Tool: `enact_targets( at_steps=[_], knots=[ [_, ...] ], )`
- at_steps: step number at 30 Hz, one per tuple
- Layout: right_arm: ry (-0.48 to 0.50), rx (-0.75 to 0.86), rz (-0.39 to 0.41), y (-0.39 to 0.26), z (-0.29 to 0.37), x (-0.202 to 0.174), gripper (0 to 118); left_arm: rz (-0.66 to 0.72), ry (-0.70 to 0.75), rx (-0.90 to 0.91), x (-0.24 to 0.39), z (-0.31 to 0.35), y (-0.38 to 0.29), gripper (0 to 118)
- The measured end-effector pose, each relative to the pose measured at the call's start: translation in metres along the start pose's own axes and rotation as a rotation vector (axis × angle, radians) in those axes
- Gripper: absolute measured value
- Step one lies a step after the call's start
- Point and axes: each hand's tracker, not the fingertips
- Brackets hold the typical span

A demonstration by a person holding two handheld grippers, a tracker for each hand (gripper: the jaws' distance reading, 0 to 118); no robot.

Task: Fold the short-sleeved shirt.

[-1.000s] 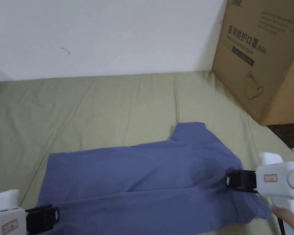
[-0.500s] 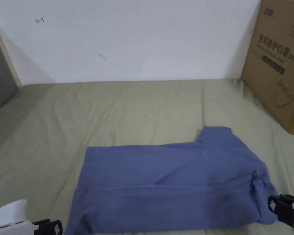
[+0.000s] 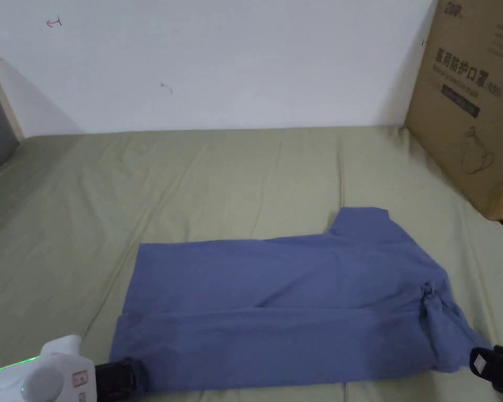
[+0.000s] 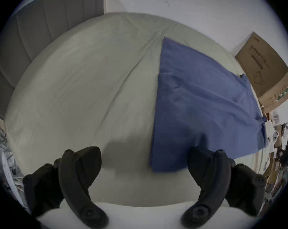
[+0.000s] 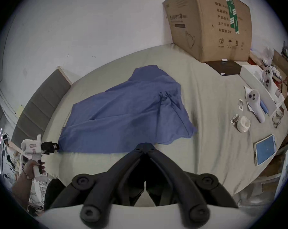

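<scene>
Head view gives us the blue short-sleeved shirt [image 3: 292, 298] lying flat on the olive bed sheet [image 3: 193, 178], its long axis running left to right across our sight. The hem end points left and the collar end points right, where the cloth bunches into a small knot of wrinkles. One sleeve [image 3: 360, 222] sticks out toward the wall at the far right. The near long edge is folded over, making a doubled band along the front.

Our left tool [image 3: 117, 379] sits at the shirt's near left corner; in the left gripper view its jaws stand wide apart, one over the corner, not pinching it. Our right tool [image 3: 494, 366] sits just beside the near right edge; in the right gripper view its jaws are pressed together on nothing.

A cardboard box [image 3: 470, 104] stands at the far right against the white wall [image 3: 234, 63].
</scene>
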Motion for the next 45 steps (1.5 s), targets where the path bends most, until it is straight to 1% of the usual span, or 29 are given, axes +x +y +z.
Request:
enact_targets(
  at_steps=[1,2,3,4,5,6,7,8,9,11,13,14,15,16,17,18,20,21,24,26,27,28,29,31,32,33,35,39,45],
  knots=[
    [-0.01,-0.005,-0.005,-0.002,0.0,0.003,0,-0.018,-0.016,-0.022,0.007,-0.005,-0.001,106],
    [-0.018,-0.014,-0.015,0.001,-0.005,0.004,0,-0.076,0.018,-0.04,0.019,-0.008,-0.004,106],
    [-0.023,-0.018,-0.028,0.0,-0.006,0.007,0,-0.163,0.065,-0.034,0.028,-0.009,-0.006,106],
    [-0.027,-0.022,-0.047,-0.002,-0.006,0.01,0,-0.252,0.077,-0.01,0.037,-0.005,-0.011,101],
    [-0.028,-0.023,-0.063,-0.004,-0.006,0.012,0,-0.294,0.063,0.037,0.042,0.005,-0.014,87],
    [-0.027,-0.027,-0.075,-0.001,-0.01,0.015,0,-0.302,0.015,0.055,0.046,0.011,-0.016,64],
    [-0.025,-0.027,-0.083,0.0,-0.012,0.018,0,-0.312,-0.004,0.062,0.049,0.017,-0.016,21],
    [-0.028,-0.031,-0.088,0.0,-0.014,0.021,0,-0.311,-0.043,0.048,0.051,0.02,-0.015,3],
    [-0.035,-0.035,-0.092,0.001,-0.016,0.024,0,-0.297,-0.077,0.044,0.051,0.027,-0.015,3],
    [-0.055,-0.051,-0.106,0.009,-0.025,0.034,0,-0.293,-0.076,0.035,0.051,0.032,-0.013,3],
    [-0.064,-0.054,-0.139,0.015,-0.031,0.046,0,-0.324,0.005,0.078,0.048,0.041,-0.011,3],
    [-0.067,-0.063,-0.161,0.022,-0.042,0.063,0,-0.322,-0.002,0.089,0.043,0.044,-0.008,3],
    [-0.076,-0.075,-0.171,0.027,-0.049,0.072,7,-0.314,-0.012,0.081,0.039,0.045,-0.005,3],
    [-0.087,-0.102,-0.178,0.033,-0.057,0.078,40,-0.294,-0.018,0.079,0.034,0.046,-0.002,3],
    [-0.088,-0.134,-0.184,0.039,-0.066,0.084,79,-0.274,-0.037,0.066,0.031,0.048,0.002,3],
    [-0.086,-0.175,-0.191,0.043,-0.076,0.087,109,-0.262,-0.047,0.065,0.03,0.049,0.004,3],
    [-0.049,-0.202,-0.231,0.049,-0.094,0.095,118,-0.272,-0.071,0.06,0.031,0.052,0.006,3],
    [-0.035,-0.216,-0.258,0.053,-0.103,0.099,118,-0.284,-0.068,0.06,0.031,0.053,0.007,3],
    [-0.047,-0.288,-0.313,0.06,-0.131,0.103,117,-0.291,-0.057,0.045,0.036,0.052,0.008,3],
    [-0.036,-0.336,-0.294,0.061,-0.142,0.1,115,-0.257,-0.091,0.034,0.032,0.051,0.009,3],
    [-0.051,-0.351,-0.272,0.061,-0.144,0.098,108,-0.255,-0.086,0.036,0.032,0.051,0.009,3],
    [-0.127,-0.357,-0.202,0.061,-0.143,0.093,83,-0.252,-0.086,0.028,0.032,0.051,0.008,3],
    [-0.174,-0.356,-0.13,0.061,-0.142,0.089,62,-0.254,-0.084,0.025,0.029,0.05,0.01,3],
    [-0.169,-0.333,-0.069,0.058,-0.132,0.088,26,-0.255,-0.091,0.021,0.028,0.052,0.01,3],
    [-0.161,-0.322,-0.077,0.059,-0.125,0.09,14,-0.251,-0.096,0.024,0.028,0.054,0.011,3],
    [-0.133,-0.312,-0.095,0.061,-0.119,0.093,9,-0.249,-0.099,0.023,0.027,0.055,0.012,3],
    [-0.106,-0.295,-0.115,0.063,-0.101,0.094,8,-0.232,-0.107,0.027,0.026,0.059,0.015,3],
    [-0.095,-0.265,-0.045,0.061,-0.066,0.083,7,-0.233,-0.128,0.042,0.023,0.074,0.016,3],
    [-0.09,-0.269,-0.029,0.027,-0.015,0.088,7,-0.245,-0.156,0.022,-0.001,0.1,-0.009,3]
  ],
)
